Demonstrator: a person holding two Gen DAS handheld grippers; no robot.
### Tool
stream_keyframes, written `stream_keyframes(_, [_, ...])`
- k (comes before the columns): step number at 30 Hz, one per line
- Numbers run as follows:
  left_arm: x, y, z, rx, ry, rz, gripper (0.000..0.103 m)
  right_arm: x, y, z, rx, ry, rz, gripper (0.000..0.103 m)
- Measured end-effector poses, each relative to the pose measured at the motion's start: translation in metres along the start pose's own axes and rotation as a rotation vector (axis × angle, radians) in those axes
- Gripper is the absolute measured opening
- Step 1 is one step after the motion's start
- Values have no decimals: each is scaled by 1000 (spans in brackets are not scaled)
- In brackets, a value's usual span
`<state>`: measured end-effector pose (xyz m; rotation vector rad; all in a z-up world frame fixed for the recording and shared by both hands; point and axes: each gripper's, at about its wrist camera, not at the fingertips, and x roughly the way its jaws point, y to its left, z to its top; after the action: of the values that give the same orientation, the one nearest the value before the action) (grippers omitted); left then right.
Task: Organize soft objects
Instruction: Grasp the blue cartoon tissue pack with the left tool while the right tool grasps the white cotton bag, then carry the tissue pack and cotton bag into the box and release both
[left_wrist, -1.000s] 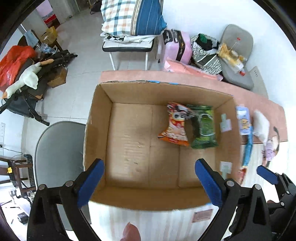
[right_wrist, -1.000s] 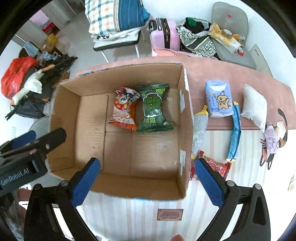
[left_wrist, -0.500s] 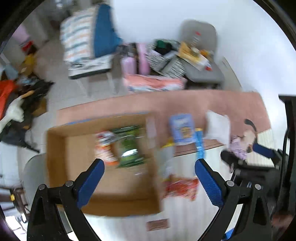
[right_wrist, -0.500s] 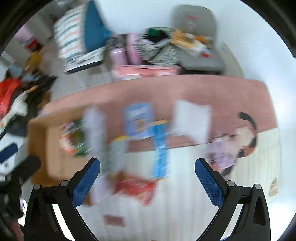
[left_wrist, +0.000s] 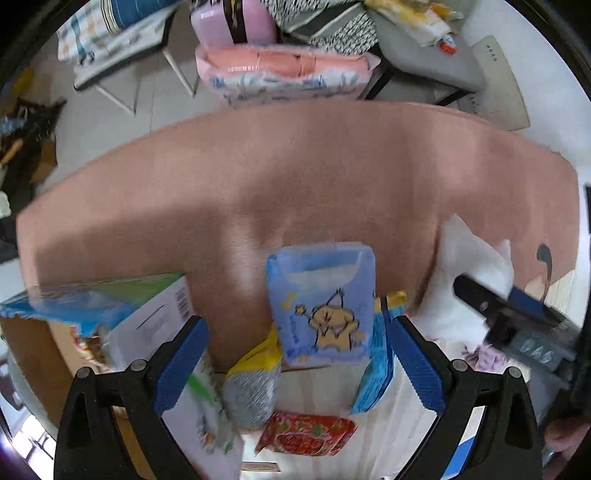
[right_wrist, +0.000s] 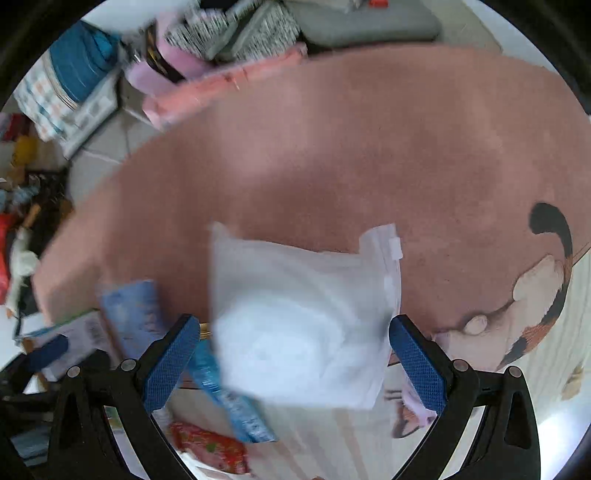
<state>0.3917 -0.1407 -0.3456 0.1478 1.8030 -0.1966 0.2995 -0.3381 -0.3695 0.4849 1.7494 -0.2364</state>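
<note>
- Between the left gripper's (left_wrist: 295, 354) spread blue fingers (left_wrist: 181, 363) sits the blue tissue pack (left_wrist: 320, 303) with its cartoon dog, lying flat where the pink cloth (left_wrist: 314, 177) meets the striped tabletop (left_wrist: 325, 384); the jaws are wide apart and grip nothing.
- Just below that pack, a silver-and-yellow pouch (left_wrist: 253, 387) leans beside it, and a red snack bag (left_wrist: 306, 434) lies nearer the camera on the stripes.
- Along the pack's right edge runs a long blue packet (left_wrist: 376, 373), just inside the right finger.
- Off to the left, the cardboard box (left_wrist: 33, 354) shows its corner and a blurred white flap (left_wrist: 155, 325).
- Over on the right gripper (right_wrist: 293, 363), the jaws are equally wide and empty, framing the white bag (right_wrist: 306, 314), which rests on the pink cloth with its near edge over the stripes.
- Left of the white bag, the tissue pack and the long blue packet (right_wrist: 229, 398) appear smeared by motion; the red snack bag (right_wrist: 210, 446) peeks at the bottom.
- From the left camera, the right gripper's dark finger (left_wrist: 480, 299) reaches over the white bag; whether it touches is unclear.
- Further right, a cat picture (right_wrist: 535, 295) is printed on the table cover.
- Beyond the table, chairs hold piled bedding and clothes.
</note>
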Motion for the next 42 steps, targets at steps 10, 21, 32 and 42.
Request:
stream_keyframes(10, [55,-9,17,-12,146,-73,100,7,-29,-3,-32,64,38,103])
stream_keyframes(21, [51,-19,12,18,57,19,35,16,-16,-12,-52,37,-47,89])
stream_keyframes(32, [-49,8,-47,11,-133,-113,34,-66,4,-73,-99,-116,49,78])
stream_keyframes(42, [-145,157,-153,-78,-280,-80,35,-142,148,-196,-301,-217,219,78])
